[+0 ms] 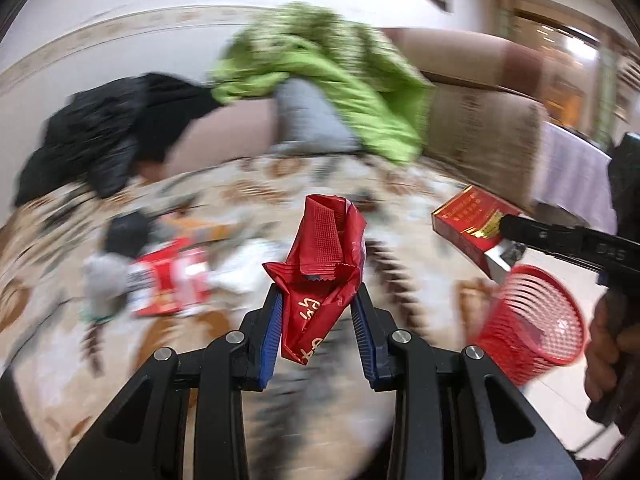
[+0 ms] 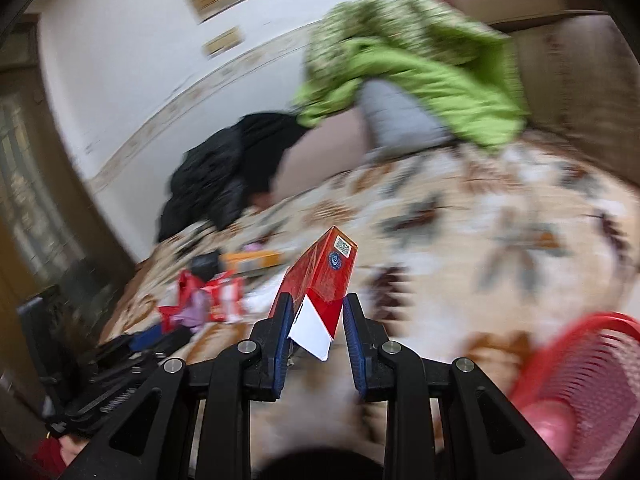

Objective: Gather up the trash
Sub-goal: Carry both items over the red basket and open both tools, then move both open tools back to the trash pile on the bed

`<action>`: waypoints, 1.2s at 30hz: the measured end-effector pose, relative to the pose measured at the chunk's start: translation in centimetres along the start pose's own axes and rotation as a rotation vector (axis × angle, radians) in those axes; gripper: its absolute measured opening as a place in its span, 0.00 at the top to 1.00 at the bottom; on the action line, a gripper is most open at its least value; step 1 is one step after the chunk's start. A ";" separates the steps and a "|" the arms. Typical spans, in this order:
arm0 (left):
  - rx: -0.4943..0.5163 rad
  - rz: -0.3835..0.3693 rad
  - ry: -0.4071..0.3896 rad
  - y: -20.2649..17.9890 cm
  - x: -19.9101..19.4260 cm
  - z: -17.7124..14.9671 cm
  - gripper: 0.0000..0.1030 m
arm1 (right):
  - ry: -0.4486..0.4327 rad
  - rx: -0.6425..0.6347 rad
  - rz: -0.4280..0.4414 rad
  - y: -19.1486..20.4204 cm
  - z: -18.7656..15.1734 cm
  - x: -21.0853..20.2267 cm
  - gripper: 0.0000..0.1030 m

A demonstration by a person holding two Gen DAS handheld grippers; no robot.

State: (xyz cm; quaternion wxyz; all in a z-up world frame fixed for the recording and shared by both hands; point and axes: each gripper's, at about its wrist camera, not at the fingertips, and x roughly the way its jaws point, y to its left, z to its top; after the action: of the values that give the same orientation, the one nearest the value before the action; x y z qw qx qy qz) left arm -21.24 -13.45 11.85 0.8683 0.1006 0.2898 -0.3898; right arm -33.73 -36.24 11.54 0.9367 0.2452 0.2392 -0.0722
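My left gripper (image 1: 318,300) is shut on a crumpled red foil wrapper (image 1: 324,256) and holds it above the patterned sofa seat. My right gripper (image 2: 316,308) is shut on a red cigarette box (image 2: 320,276) with a white flap; the box also shows in the left wrist view (image 1: 468,220), at the right, held just above a red mesh basket (image 1: 532,320). The basket also shows at the lower right of the right wrist view (image 2: 588,380). More red and white wrappers (image 1: 168,276) lie on the seat at the left.
A green garment (image 1: 332,76) and a black jacket (image 1: 104,136) hang over the sofa back. An orange box (image 2: 252,260) and a small black object (image 1: 128,232) lie among the litter. The sofa's brown arm (image 1: 492,132) rises at the right. Both views are motion-blurred.
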 end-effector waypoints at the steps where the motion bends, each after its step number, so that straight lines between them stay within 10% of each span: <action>1: 0.027 -0.033 0.004 -1.5 0.3 0.4 0.69 | -0.005 0.015 -0.036 -1.4 0.1 -1.2 0.74; 14: 0.161 -0.419 0.195 -18.4 7.6 2.6 0.68 | -0.004 0.207 -0.342 -14.0 -3.0 -9.2 0.71; 17: 0.171 -0.452 0.243 -20.5 9.4 2.5 0.42 | 0.022 0.250 -0.398 -15.7 -3.7 -9.4 0.47; 24: 0.119 -0.388 0.203 -18.5 7.4 2.4 0.38 | -0.034 0.238 -0.371 -15.0 -3.1 -10.5 0.44; 36: -0.057 -0.065 0.138 -4.5 -1.4 0.9 0.36 | 0.062 0.066 -0.016 -3.0 -1.4 -3.2 0.44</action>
State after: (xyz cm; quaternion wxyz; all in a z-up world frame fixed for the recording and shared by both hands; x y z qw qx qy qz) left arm -24.92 -15.93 13.62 0.8355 0.0931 0.3631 -0.4017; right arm -37.84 -38.09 10.73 0.9196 0.2764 0.2675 -0.0798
